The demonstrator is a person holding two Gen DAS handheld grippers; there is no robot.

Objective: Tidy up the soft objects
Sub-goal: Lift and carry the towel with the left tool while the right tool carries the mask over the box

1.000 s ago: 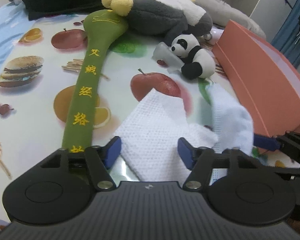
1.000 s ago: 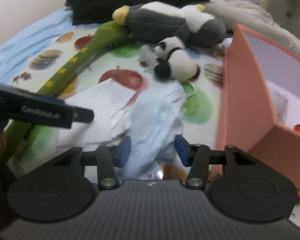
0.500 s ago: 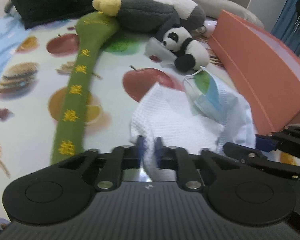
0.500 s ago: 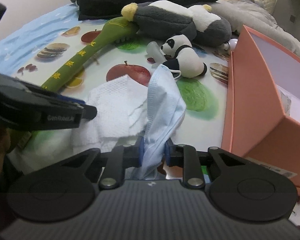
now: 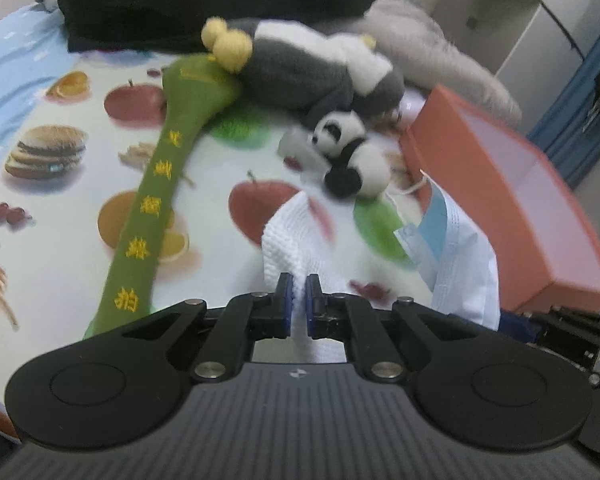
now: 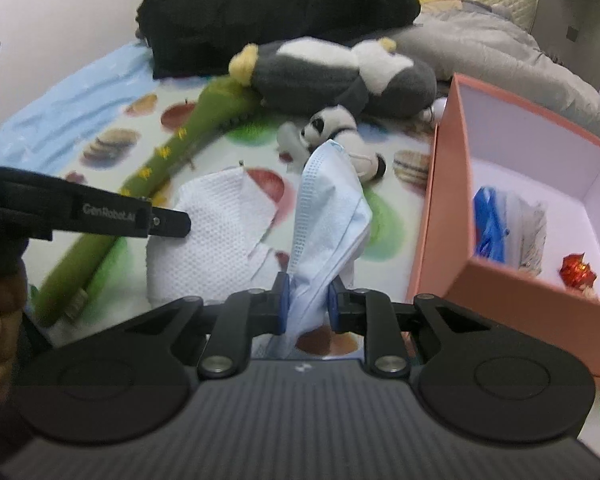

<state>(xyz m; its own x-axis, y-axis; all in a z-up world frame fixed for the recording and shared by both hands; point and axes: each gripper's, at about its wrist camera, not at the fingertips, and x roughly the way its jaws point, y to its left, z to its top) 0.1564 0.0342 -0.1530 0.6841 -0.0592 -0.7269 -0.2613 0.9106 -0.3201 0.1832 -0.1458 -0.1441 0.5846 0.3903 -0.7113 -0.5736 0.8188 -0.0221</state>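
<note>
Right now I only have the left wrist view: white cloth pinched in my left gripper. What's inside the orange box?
Observer: The orange box holds something blue, a grey folded piece and a small red thing.
Operator: What is my right gripper gripping?
Observer: The right gripper is shut on the blue face mask, bunched between its pads.
Operator: How does my left gripper look from there?
Observer: Side on, the left gripper pokes in over the white cloth.
</note>
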